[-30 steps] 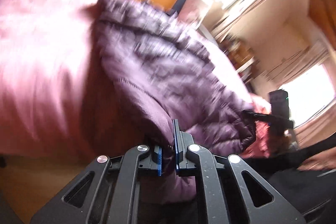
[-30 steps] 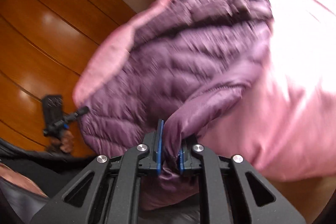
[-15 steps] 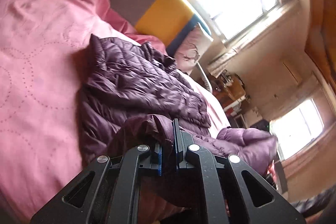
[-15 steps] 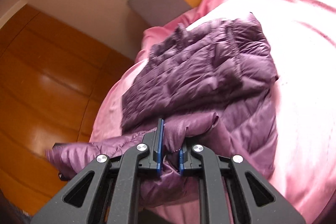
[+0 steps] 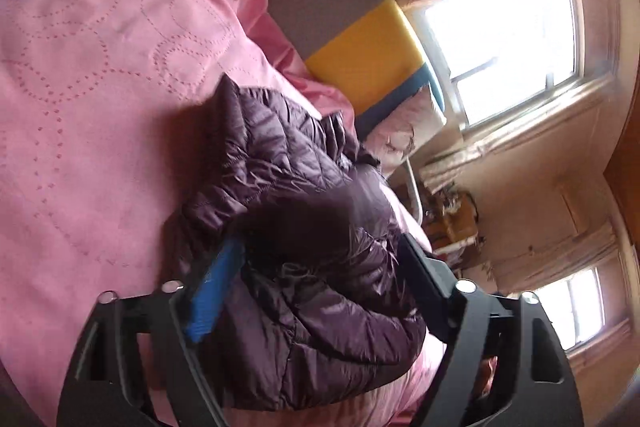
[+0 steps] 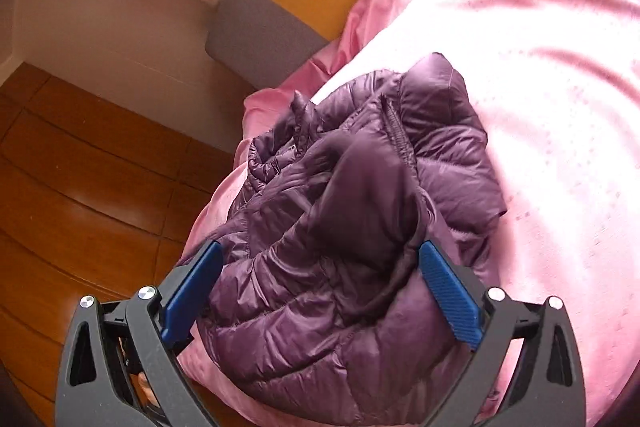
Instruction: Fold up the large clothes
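A dark purple quilted puffer jacket (image 5: 288,187) lies bunched and doubled over on a pink bedspread (image 5: 88,99). My left gripper (image 5: 316,255) is open, its jaws spread wide on either side of a fold of the jacket. In the right wrist view the same jacket (image 6: 360,211) lies near the bed's edge on the pink bedspread (image 6: 552,75). My right gripper (image 6: 320,275) is open too, blue pads (image 6: 448,291) apart with the jacket's folded edge between them. Neither gripper pinches the cloth.
A grey and yellow headboard cushion (image 5: 360,35) and a floral pillow (image 5: 404,131) stand at the head of the bed. Bright windows (image 5: 500,43) are behind. A wooden floor (image 6: 80,187) lies left of the bed edge. A cluttered shelf (image 5: 452,219) is beyond the bed.
Both grippers were shut on the jacket's lower edge and carried it up over the upper part. Both have now opened and let go, leaving the jacket doubled over.
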